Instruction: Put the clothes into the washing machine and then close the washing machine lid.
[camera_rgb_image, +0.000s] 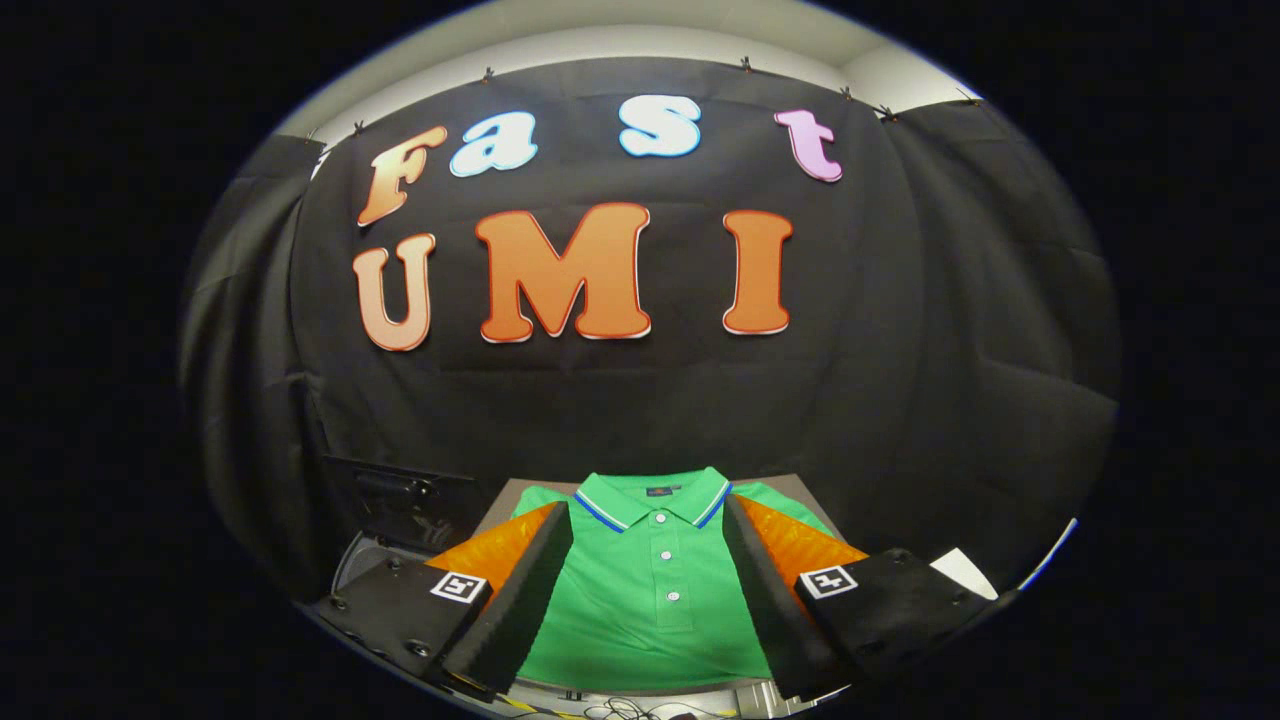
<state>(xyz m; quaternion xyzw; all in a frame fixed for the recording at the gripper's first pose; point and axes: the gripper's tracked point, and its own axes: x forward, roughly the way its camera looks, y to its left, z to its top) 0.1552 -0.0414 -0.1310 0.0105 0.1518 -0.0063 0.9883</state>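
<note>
Shirt (650, 600) lies flat at 12 o'clock from the spread tongs (650, 640), collar far, long way pointing straight ahead.

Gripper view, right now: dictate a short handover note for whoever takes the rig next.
Tongs: open, holding nothing, fingers spread wide either side of the shirt's chest.
Green polo shirt: folded flat on a grey tabletop, collar pointing away toward the booth wall, lying between and just beyond the fingers.
Washing machine: a dark unit sits beside the table, behind the left finger; I cannot tell whether it is the machine or how its lid stands.
Done: nothing yet; shirt ungrasped.
Left: close on the shirt, lift it, put it in the machine, close the lid.
</note>
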